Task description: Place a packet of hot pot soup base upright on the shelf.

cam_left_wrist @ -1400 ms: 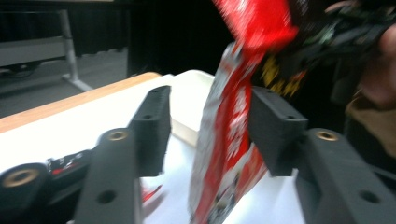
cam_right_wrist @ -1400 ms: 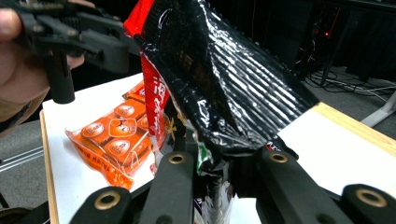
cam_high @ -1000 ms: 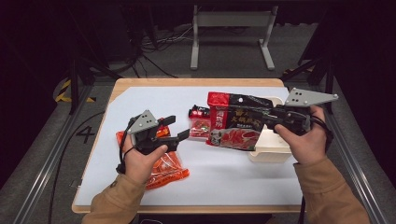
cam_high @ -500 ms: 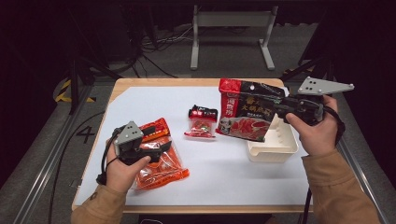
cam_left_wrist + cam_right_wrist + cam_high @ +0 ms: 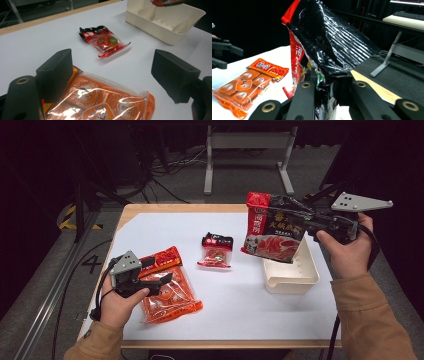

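My right gripper is shut on one edge of a large red and black packet. The packet hangs in the air above the far left part of a cream tray. My left gripper stands open low over the near left of the table, and its jaws have just been opening. They straddle the top edge of an orange snack packet that lies flat; the pads do not press on it. A small red and black packet lies mid-table.
The white table top has a wooden rim. The tray stands near its right edge. Beyond the far edge stands a grey metal frame, with cables on the dark floor. A dark rail runs along the left side.
My left gripper has moved from mid-table back and left to the orange packet, and its jaws stand wider. My right gripper has carried the large packet right and upward, over the tray.
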Motion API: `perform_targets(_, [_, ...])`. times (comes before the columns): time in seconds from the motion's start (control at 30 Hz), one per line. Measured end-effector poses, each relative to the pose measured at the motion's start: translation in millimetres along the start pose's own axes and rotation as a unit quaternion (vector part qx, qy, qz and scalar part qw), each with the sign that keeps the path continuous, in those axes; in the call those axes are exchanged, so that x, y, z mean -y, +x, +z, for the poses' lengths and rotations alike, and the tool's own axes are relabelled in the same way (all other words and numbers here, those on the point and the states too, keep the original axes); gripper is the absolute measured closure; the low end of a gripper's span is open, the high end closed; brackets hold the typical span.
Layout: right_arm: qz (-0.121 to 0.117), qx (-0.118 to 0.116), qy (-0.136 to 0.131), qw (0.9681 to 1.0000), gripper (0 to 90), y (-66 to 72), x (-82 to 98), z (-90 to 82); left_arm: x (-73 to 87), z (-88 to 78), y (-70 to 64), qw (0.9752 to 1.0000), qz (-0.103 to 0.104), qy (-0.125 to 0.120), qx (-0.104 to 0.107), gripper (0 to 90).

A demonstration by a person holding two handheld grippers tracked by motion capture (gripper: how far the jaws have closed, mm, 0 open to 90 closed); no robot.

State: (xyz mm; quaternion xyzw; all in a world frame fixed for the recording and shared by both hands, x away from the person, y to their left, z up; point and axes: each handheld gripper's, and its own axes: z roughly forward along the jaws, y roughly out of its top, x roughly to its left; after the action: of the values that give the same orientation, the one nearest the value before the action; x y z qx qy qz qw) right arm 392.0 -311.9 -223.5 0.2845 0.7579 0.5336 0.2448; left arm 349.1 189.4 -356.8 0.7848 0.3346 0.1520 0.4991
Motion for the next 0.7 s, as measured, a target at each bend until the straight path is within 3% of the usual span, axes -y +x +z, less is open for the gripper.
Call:
perform_targets(0.4, [-0.026,0.015,0.002,0.9995,80.0,-25.0,-4.9,7.2,8.1,-8.9,8.1,0.9997,-0.008,0.017,-0.016,17.6])
perform_targets(0.7, [-0.030,0.020,0.014,0.9992,80.0,-45.7,-4.6,12.7,16.0,-12.2,12.6,0.9991,-0.015,0.028,-0.026,17.6])
